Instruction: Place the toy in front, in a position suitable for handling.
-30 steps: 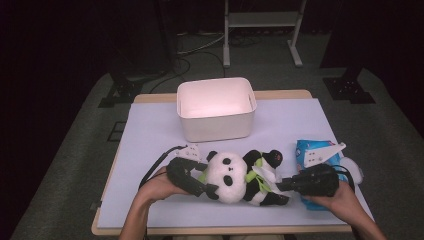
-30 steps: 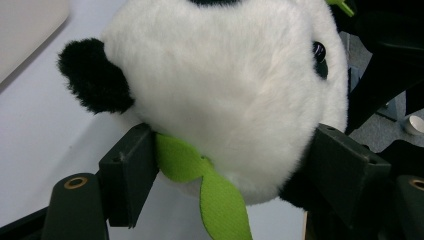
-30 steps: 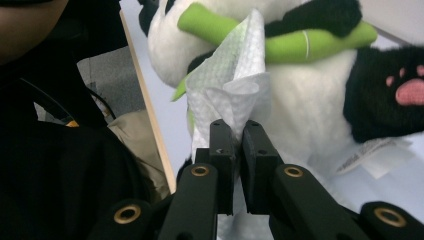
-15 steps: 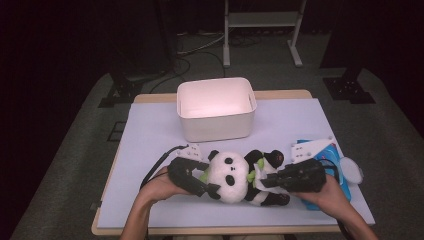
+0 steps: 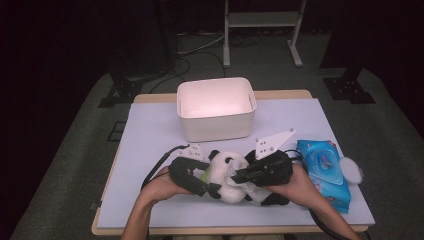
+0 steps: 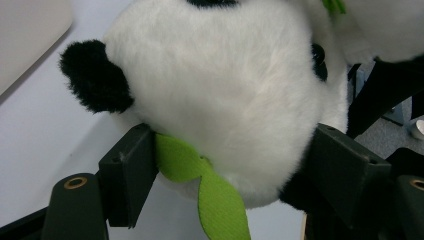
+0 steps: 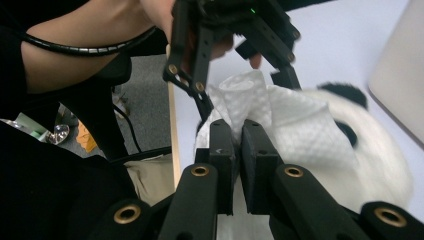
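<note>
Near the table's front edge, about mid-width: toy panda lying on the table, held from both sides. Left tongs stand wide, clamped on the panda's head just below the ear, pinching a green ribbon at one jaw. Plush gives under the pads, so it's soft and light; grip deep on the stuffed bulk, not the ribbon or fur tips, or it slips out. Right tongs are closed on a white wipe laid against the panda's face. Wipe is thin and limp, likely damp and easy to tear; hold a bunched fold and wipe with light pressure, since the head will roll if pushed. Right of that, the blue wipes pack near the right edge. Farthest, the white bin toward the back edge, middle.
</note>
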Demonstrator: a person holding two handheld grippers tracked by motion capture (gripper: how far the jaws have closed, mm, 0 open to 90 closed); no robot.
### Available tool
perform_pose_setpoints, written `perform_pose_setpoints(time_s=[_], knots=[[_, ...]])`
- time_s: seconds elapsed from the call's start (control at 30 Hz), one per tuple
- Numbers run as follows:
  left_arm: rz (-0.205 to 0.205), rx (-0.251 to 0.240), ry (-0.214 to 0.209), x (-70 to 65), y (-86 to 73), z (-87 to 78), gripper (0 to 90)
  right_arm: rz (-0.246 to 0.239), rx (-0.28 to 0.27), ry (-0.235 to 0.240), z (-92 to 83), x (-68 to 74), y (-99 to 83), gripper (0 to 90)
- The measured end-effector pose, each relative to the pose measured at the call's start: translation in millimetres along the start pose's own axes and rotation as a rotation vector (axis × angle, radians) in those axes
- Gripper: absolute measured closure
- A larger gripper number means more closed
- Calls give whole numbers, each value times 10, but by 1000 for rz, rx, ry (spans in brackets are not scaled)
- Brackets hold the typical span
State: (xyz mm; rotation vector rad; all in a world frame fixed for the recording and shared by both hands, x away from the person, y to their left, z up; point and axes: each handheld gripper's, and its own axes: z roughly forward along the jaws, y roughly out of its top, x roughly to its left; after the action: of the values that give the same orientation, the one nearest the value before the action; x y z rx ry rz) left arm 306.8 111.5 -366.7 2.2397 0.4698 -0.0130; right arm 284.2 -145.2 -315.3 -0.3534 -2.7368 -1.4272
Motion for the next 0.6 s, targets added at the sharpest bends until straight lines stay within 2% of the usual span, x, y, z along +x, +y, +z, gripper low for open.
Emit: perform_pose_setpoints(time_s=[0.13,0.27,0.33,0.6], knots=[[4,0,-2,-6,2,-1,233,-33,37,-5,63,63,56,838],[3,-2,-4,-13,6,5,232,-48,121,-73,118,15,-45,839],[5,-6,-5,-14,8,13,232,-20,101,-60,99,-26,-104,841],[10,-4,-7,-13,-6,35,210,-26,122,-86,18,-51,-191,846]])
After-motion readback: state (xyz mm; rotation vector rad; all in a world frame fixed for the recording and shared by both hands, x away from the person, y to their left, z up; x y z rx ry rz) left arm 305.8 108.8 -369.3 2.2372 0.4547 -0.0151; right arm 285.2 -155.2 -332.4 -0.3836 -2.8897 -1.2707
